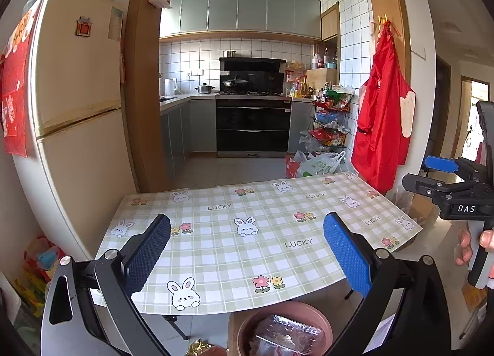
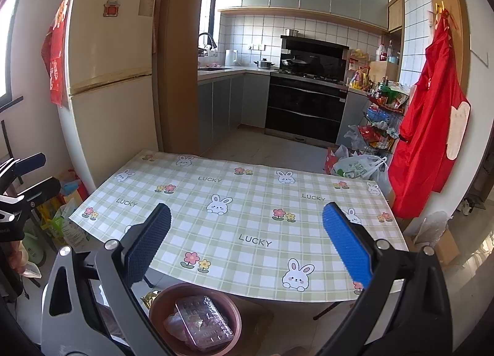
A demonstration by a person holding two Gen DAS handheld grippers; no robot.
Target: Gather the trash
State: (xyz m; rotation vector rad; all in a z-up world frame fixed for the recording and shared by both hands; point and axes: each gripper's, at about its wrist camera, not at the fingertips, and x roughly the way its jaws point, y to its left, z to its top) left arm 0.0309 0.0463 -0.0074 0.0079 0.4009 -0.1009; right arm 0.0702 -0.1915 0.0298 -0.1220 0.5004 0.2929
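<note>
Trash [image 2: 200, 322], seemingly clear plastic packaging, lies in the bin [image 2: 160, 309] below the table's [image 2: 247, 220] near edge. Left gripper [image 1: 247, 251] and right gripper [image 2: 247, 244] hover above, jaws apart, empty.

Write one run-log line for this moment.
left gripper: open, empty | right gripper: open, empty | table: bare | bin: holds plastic tray

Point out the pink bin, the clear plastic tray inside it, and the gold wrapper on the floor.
pink bin [image 2: 159, 300], right wrist view, on its left rim.
clear plastic tray [image 2: 202, 320], right wrist view, on its flat top.
gold wrapper [image 2: 150, 296], right wrist view, on its crumpled foil.
</note>
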